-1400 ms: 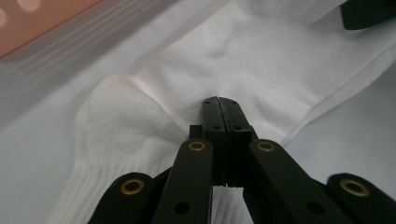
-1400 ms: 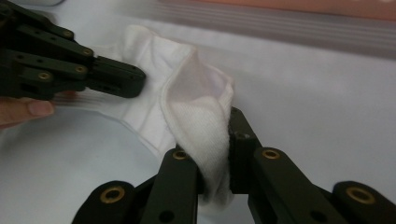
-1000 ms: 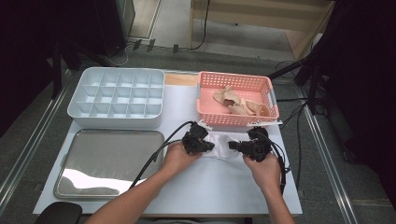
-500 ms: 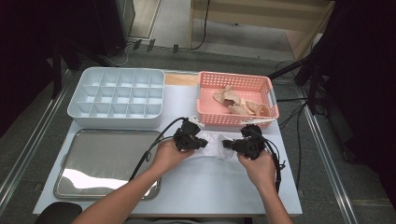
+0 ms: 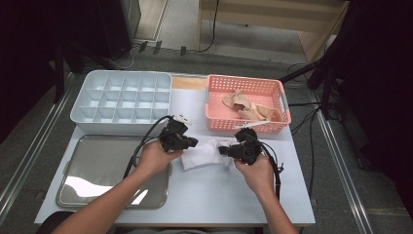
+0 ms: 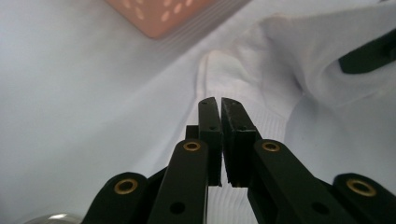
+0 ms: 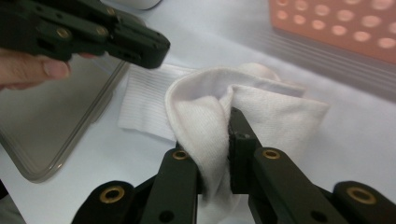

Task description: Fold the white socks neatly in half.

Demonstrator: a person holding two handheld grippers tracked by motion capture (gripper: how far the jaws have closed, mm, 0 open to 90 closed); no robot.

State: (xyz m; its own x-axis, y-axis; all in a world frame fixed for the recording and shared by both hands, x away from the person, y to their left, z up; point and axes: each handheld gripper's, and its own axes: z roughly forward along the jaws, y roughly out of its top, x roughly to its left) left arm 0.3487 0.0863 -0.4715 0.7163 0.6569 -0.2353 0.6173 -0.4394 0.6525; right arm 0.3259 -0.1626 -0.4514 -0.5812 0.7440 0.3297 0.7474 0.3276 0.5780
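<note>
Right gripper view: the right gripper (image 7: 215, 154) has its jaws closed on a bunched fold of the white sock (image 7: 243, 105), which lies on the white table (image 5: 219, 195) between the two hands, just in front of the pink basket (image 5: 246, 126). The left gripper (image 6: 221, 122) has its jaws nearly together with only a thin slit between them and no cloth in it; the jaws have just been opening slightly, and the ribbed cuff lies just beyond the tips. Judged from the folds, the sock is light, soft and limp; it will sag and crease wherever unsupported, so take hold at the ribbed cuff, with the second grip at the toe end. The pink basket holds several beige socks (image 5: 246, 109). Both the divided grey organiser tray (image 5: 122, 100) and the metal tray (image 5: 97, 168) contain nothing.
</note>
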